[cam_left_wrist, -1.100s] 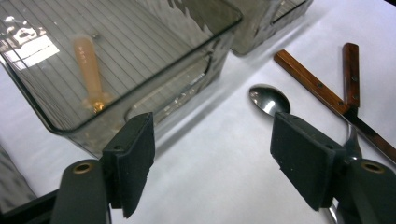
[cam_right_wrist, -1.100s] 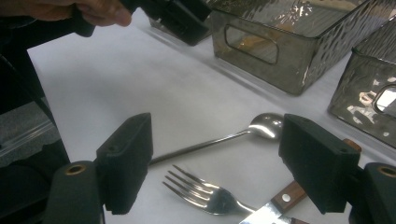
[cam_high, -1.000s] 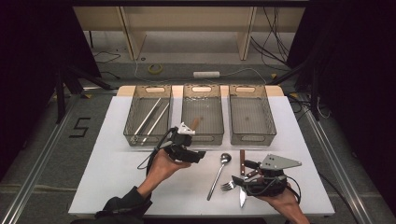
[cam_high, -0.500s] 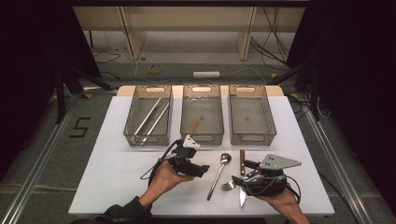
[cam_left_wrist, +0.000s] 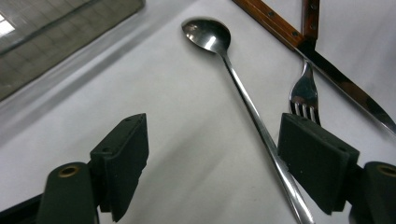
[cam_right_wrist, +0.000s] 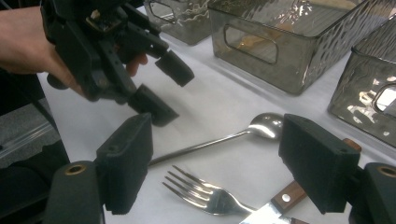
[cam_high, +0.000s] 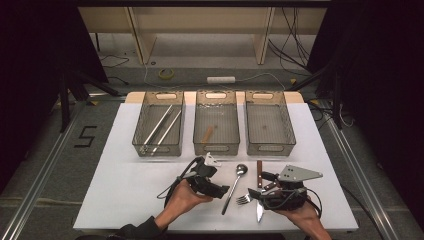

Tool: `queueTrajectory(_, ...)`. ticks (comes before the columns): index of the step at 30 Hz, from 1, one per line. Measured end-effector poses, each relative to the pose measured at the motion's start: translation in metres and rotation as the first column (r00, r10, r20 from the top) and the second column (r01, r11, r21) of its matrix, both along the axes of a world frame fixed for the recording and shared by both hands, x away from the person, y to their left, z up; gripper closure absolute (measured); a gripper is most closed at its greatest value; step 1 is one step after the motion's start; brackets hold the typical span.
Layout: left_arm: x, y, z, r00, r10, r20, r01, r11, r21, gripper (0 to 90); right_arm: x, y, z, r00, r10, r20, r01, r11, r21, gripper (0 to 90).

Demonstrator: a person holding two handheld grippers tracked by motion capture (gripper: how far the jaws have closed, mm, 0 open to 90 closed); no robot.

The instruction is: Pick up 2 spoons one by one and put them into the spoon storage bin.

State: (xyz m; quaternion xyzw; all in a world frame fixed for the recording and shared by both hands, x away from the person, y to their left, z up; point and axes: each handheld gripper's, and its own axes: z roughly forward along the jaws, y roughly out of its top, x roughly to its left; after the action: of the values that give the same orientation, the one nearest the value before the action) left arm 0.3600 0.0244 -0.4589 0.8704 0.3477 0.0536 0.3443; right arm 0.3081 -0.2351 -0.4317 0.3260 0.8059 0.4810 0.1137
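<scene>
The spoon (cam_high: pixel 234 189) lies flat on the white counter (cam_high: pixel 125 190), bowl toward the bins and handle running back toward the person. The left gripper (cam_high: pixel 223 190) hangs just left of the handle's middle, its jaws wide apart and just now opening further, with nothing pressed between them. In the left gripper view the spoon (cam_left_wrist: pixel 243 98) crosses the gap on a slant, and its lower handle passes beside the inner face of the jaw on that view's right; I cannot tell whether it touches. The other jaw stands over bare counter. Just right of the spoon lies the fork (cam_high: pixel 243 199), tines toward the person, and beside that the knife (cam_high: pixel 259 192) with a brown wooden handle; in the left gripper view the fork (cam_left_wrist: pixel 304 93) sits close against the knife (cam_left_wrist: pixel 327 70). The right gripper (cam_high: pixel 256 196) rests low over the knife and fork, jaws open and holding nothing; in the right gripper view the fork (cam_right_wrist: pixel 205 193) and the spoon (cam_right_wrist: pixel 219 136) both lie between its jaws, apart from the pads. Beyond the cutlery stand 3 wire bins in a row: the left bin (cam_high: pixel 141 135) holds 2 long metal rods, the middle bin (cam_high: pixel 216 149) 1 small brown piece, the right bin (cam_high: pixel 270 148) stands near the knife's handle end. Left of the left gripper the counter is bare out to its edge, and a strip of open surface separates the spoon's bowl from the bins.
</scene>
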Motion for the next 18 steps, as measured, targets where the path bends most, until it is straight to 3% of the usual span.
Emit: queueTrajectory(18,-0.009,-0.02,-0.014,0.999,-0.043,-0.006,0.044,0.9976,0.054,25.1,0.0,0.001,0.0,1.0,0.004,-0.001,-0.004,1.0,-0.005,27.0)
